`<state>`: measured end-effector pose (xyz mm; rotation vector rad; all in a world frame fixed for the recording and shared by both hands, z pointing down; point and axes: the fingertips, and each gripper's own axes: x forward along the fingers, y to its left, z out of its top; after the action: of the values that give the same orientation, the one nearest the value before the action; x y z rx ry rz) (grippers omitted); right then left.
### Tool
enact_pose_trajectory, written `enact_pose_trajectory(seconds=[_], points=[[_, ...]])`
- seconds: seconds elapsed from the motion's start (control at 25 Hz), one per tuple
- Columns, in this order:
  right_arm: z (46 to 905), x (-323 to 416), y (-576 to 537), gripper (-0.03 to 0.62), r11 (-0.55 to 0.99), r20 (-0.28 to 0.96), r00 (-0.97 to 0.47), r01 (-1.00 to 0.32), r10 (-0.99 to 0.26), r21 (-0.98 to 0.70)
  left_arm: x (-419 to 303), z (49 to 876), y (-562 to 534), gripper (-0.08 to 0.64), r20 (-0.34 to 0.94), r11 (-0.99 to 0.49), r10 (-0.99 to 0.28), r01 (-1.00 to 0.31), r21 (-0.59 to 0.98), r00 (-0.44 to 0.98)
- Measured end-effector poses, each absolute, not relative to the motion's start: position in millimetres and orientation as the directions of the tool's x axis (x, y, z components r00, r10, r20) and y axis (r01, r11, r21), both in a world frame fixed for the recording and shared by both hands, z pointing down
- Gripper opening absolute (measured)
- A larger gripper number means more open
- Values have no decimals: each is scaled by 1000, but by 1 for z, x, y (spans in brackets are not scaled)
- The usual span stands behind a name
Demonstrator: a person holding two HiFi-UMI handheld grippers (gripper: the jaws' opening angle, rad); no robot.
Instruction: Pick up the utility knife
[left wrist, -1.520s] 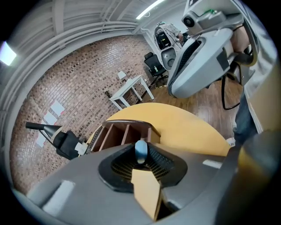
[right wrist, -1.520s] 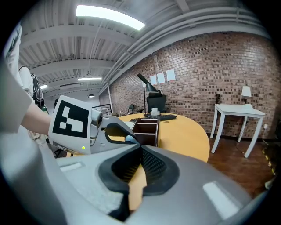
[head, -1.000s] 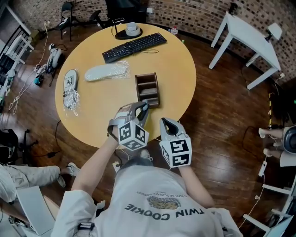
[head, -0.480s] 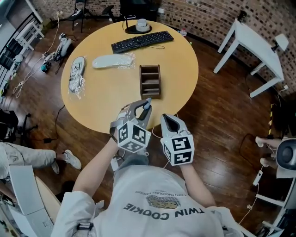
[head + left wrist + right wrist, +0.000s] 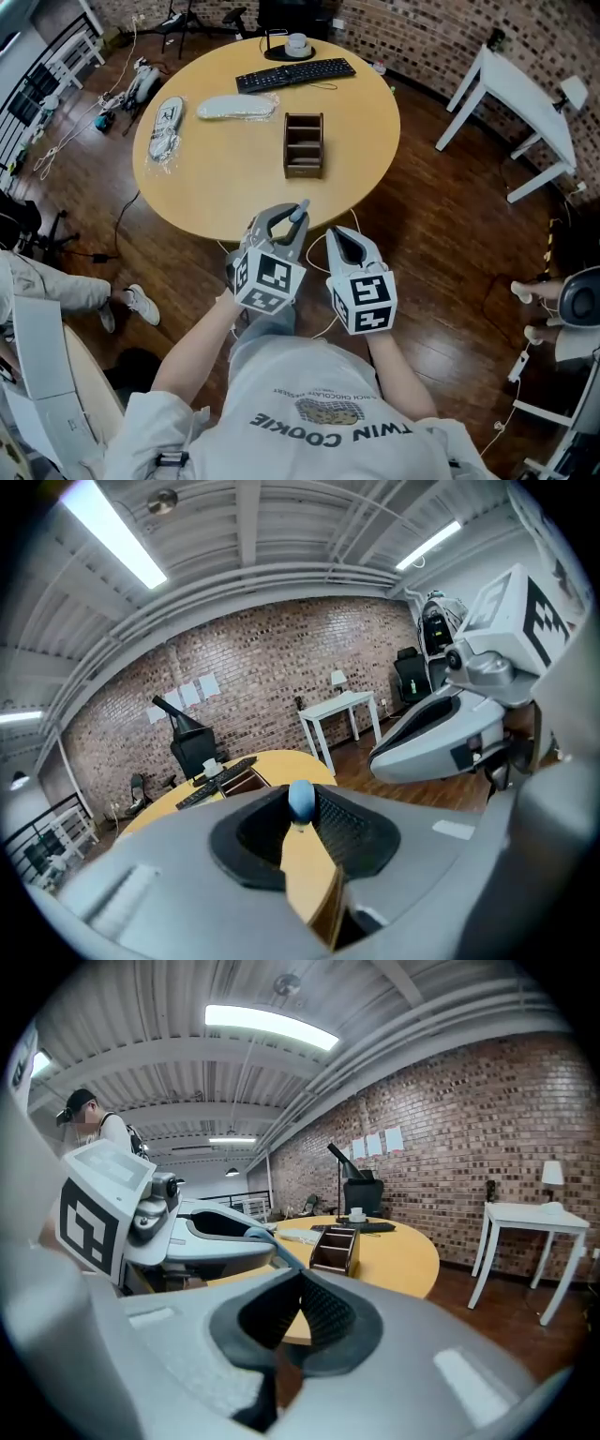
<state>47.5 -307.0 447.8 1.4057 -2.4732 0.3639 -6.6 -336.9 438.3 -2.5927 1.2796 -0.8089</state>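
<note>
My left gripper (image 5: 289,221) is shut on the utility knife (image 5: 298,213), whose blue-grey tip pokes out past the fingertips. In the left gripper view that blue tip (image 5: 301,799) sits between the dark pads. The gripper hangs off the near edge of the round yellow table (image 5: 216,178), over the wooden floor. My right gripper (image 5: 339,240) is close beside it on the right, jaws together and empty. The right gripper view shows its pads meeting at the tip (image 5: 299,1281), with the left gripper (image 5: 225,1232) and the knife's blue end (image 5: 267,1237) at its left.
On the table stand a brown wooden organizer (image 5: 304,144), a black keyboard (image 5: 295,74), a white wrapped item (image 5: 236,108), a wrapped shoe (image 5: 167,127) and a cup (image 5: 297,43). A white side table (image 5: 525,94) stands at the right. A seated person's legs (image 5: 56,281) are at the left.
Both grippers have drawn back from the table's edge toward the body and risen a little. The left gripper has rolled, still closed on the knife.
</note>
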Motion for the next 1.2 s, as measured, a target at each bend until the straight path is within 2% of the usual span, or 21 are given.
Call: enact_pose_trajectory(seconds=[0.24,0.56,1.2], points=[[436,61,-266,3,509,332,-504,-857,-798,-78,9,421,-288,74,372,-601,-783,-759,-248,498],[429,64,-228,3,527,319,-524,-846,-790,-85,22,398,-236,74,315,-577,-803,-790,-204,505],[419,8,-150,2,565,310,-559,-821,-769,-78,-33,398,-147,75,293,-507,-837,-856,-98,462]])
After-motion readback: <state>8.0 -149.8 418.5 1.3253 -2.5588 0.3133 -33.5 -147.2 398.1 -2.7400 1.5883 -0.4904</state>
